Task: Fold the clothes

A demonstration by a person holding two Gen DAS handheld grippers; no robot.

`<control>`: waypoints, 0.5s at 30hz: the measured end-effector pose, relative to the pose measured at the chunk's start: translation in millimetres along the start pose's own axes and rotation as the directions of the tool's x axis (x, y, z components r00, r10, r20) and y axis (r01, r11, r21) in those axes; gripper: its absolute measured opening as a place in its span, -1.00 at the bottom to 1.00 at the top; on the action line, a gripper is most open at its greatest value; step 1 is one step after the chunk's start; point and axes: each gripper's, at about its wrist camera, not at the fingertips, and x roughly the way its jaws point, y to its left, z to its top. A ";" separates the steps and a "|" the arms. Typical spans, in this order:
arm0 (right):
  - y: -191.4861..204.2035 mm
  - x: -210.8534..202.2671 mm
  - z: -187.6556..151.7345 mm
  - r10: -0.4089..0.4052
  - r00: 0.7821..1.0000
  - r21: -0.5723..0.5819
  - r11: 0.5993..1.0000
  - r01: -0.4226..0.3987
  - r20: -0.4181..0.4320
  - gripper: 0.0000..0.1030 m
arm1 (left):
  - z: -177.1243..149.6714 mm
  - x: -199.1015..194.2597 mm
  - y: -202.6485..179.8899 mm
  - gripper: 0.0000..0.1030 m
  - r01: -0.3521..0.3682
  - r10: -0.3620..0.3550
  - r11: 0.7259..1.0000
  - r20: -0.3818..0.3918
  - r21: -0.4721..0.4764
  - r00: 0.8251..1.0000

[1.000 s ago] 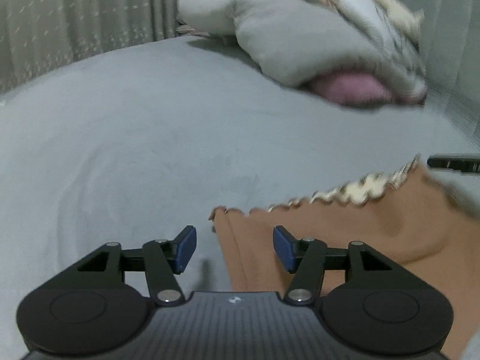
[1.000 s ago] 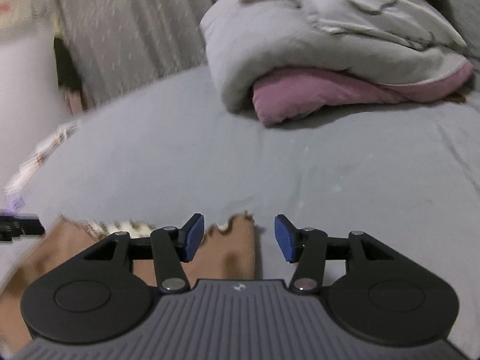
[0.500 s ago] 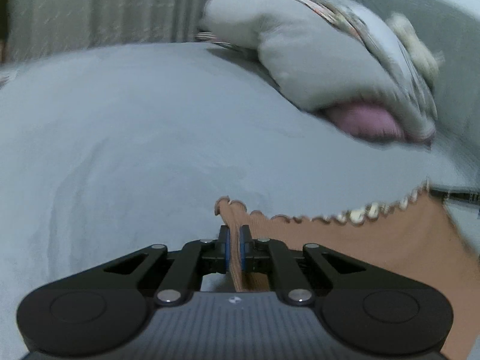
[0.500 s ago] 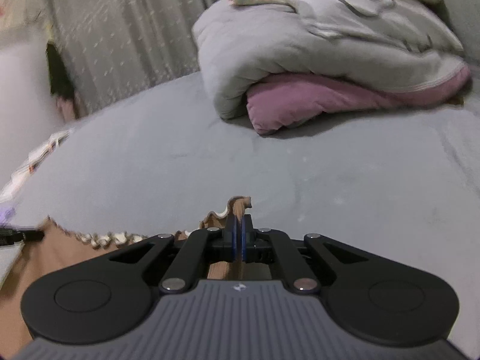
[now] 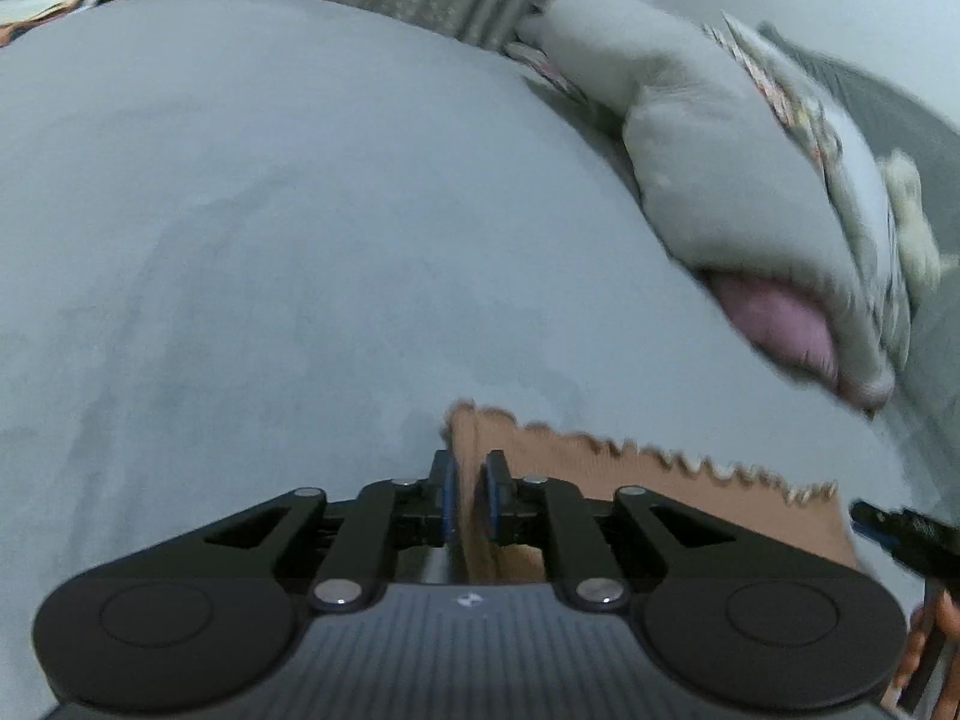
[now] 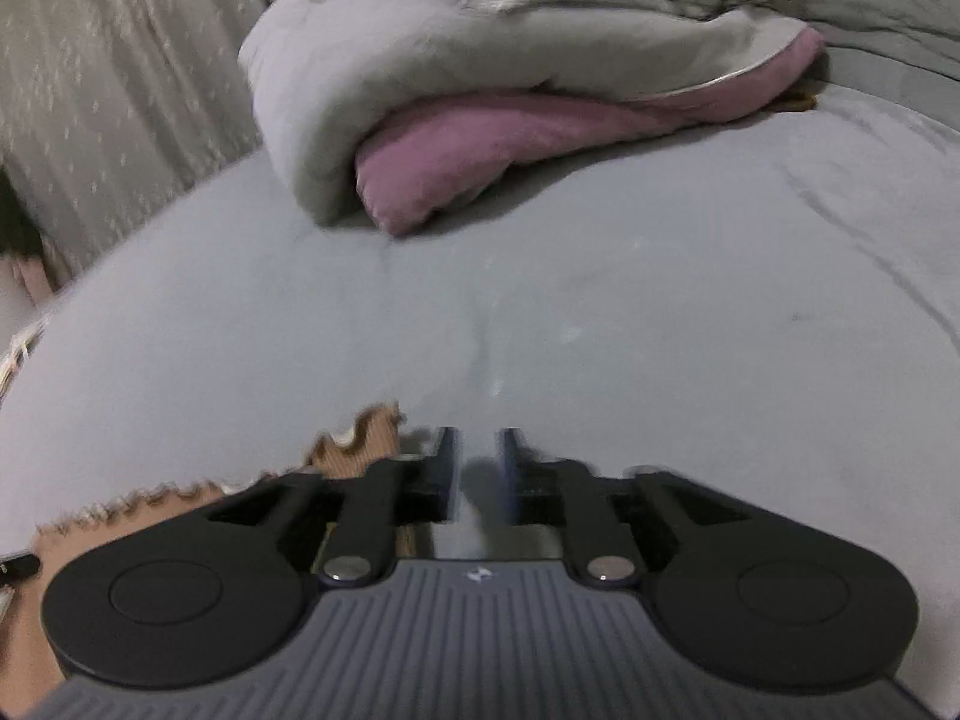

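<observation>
Fold barely begun: top [image 5: 600, 468] lies flat, lower frame. My L claw [image 5: 467, 495] opening, corner between jaws; R claw [image 6: 478, 474] opening, empty, top's corner beside it.

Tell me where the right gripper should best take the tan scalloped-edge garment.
Probably at the far right corner of the tan scalloped-edge garment, sliding in from its right side: that corner lies flat on the grey bedsheet, just left of the opening, empty right gripper.

A grey-sheeted bed [image 6: 660, 312] carries a tan scallop-edged garment [image 5: 600, 468] and a folded grey-and-pink quilt [image 6: 480, 90].
</observation>
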 end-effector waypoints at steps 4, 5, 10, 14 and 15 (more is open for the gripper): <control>-4.7 -34.6 4.7 0.041 0.999 0.008 0.999 -0.041 -0.005 0.17 | -8.6 -53.6 11.2 -0.57 -0.037 0.037 0.999 0.046 -0.008 0.998; -5.4 -39.0 3.4 0.048 0.999 0.008 0.999 -0.048 -0.019 0.18 | -13.3 -68.1 12.2 -0.51 -0.039 0.039 0.999 0.054 -0.003 0.998; -27.5 -63.1 -27.3 0.237 0.952 0.194 0.960 -0.200 -0.193 0.26 | -83.2 -121.4 -16.3 -0.04 -0.035 0.036 0.998 -0.003 0.052 0.999; -33.6 -85.6 -54.6 0.276 0.929 0.247 0.945 -0.215 -0.248 0.26 | -130.4 -134.0 -35.6 -0.04 -0.021 0.023 0.998 -0.035 0.062 0.999; -33.8 -99.5 -66.1 0.270 0.930 0.237 0.948 -0.211 -0.249 0.26 | -135.2 -133.0 -38.3 -0.04 -0.017 0.020 0.997 -0.033 0.073 0.999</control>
